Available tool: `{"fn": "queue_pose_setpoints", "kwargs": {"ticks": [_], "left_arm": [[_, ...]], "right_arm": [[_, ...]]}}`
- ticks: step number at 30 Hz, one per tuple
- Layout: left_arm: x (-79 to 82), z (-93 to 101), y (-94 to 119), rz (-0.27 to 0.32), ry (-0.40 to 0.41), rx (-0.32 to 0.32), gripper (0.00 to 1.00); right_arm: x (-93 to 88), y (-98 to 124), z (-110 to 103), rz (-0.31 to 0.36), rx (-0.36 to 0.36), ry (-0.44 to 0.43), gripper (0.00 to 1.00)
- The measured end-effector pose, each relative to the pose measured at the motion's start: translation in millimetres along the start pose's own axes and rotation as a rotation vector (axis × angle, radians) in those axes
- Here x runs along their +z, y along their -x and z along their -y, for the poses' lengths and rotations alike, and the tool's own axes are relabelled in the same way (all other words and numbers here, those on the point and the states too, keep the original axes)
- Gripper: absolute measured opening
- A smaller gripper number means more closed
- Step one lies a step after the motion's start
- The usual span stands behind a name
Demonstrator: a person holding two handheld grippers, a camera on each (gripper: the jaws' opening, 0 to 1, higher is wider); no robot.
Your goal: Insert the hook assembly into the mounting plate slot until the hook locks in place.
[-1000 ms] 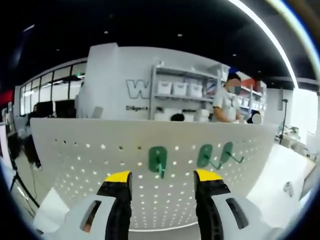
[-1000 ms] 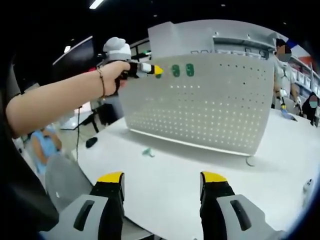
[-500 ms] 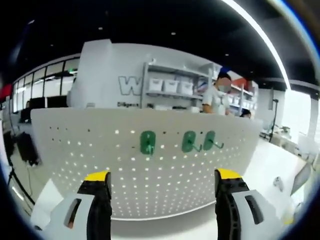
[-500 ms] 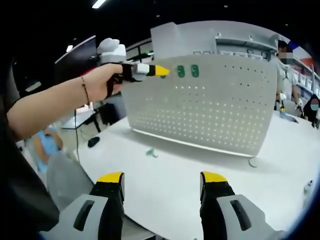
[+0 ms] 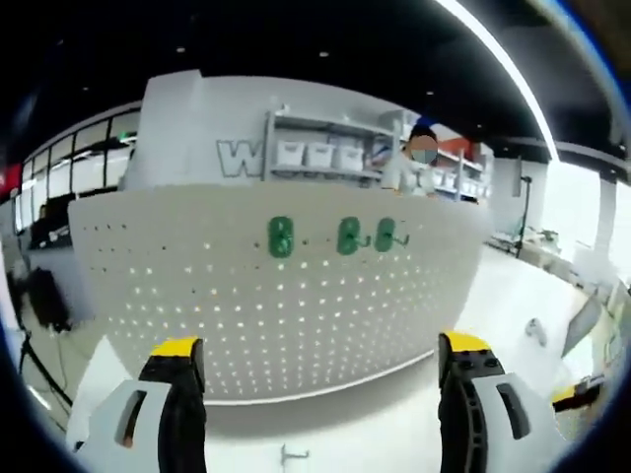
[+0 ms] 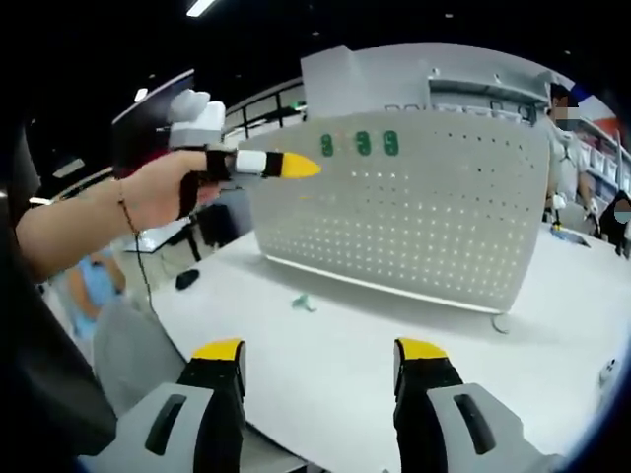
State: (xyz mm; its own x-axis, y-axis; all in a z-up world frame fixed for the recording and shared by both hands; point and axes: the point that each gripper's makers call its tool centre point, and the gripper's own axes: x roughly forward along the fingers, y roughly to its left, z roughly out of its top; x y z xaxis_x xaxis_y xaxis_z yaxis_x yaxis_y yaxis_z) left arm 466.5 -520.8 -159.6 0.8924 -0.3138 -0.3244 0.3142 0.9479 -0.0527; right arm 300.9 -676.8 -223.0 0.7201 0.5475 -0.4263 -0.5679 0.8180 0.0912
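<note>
As seen now: left claw [image 5: 320,360] pulled back from the pegboard [image 5: 177,266], jaws spread wide and holding nothing.

Change: drawn away over the last second, from close at the leftmost green hook [image 5: 280,237] to well short of the board; jaws opened wider along the way.

Meaning for task: judged as a release after seating; all three green hooks sit in the top rows, ahead of and above the left claw; locking cannot be confirmed at this size.

Hook row: leftmost green hook apart from the second hook [image 5: 348,236] and third hook [image 5: 385,234], which sit near each other.

Right claw [image 6: 320,360]: low over the white bench [image 6: 394,325], jaws wide apart, empty, far back from the board.

Also ahead of right claw: person's hand [image 6: 163,187] gripping the left tool, yellow tip aimed toward the hooks.

Around: small green piece [image 6: 302,303] lying on the bench, ahead of the right claw and short of the board's foot; possibly another hook, too small to tell.

Background: shelving with bins and a person [image 5: 409,168] beyond the board.

In the way: nothing between either claw and the board.
</note>
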Motion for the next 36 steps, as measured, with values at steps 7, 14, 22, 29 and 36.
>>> {"fn": "queue_pose_setpoints", "kwargs": {"ticks": [7, 14, 22, 29, 36], "left_arm": [[-41.3, 19.9, 23, -0.077, 0.005, -0.049, 1.00], [-86.8, 27.4, 51, -0.170, 0.011, -0.059, 1.00], [-119.7, 24.3, 76, -0.248, 0.035, -0.055, 1.00], [-128.8, 20.0, 84, -0.267, 0.054, -0.059, 1.00], [-138.7, 12.0, 74, -0.288, 0.055, -0.065, 1.00]], "right_arm": [[0.3, 2, 0, 0.010, 0.001, -0.008, 0.61], [-5.7, 3, -5, 0.007, 0.009, -0.018, 0.61], [-13.8, -3, -15, -0.013, 0.034, -0.012, 0.61], [-12.8, -7, -24, -0.026, 0.048, -0.007, 0.61], [-19.8, -7, -21, -0.043, 0.027, -0.017, 0.61]]}}
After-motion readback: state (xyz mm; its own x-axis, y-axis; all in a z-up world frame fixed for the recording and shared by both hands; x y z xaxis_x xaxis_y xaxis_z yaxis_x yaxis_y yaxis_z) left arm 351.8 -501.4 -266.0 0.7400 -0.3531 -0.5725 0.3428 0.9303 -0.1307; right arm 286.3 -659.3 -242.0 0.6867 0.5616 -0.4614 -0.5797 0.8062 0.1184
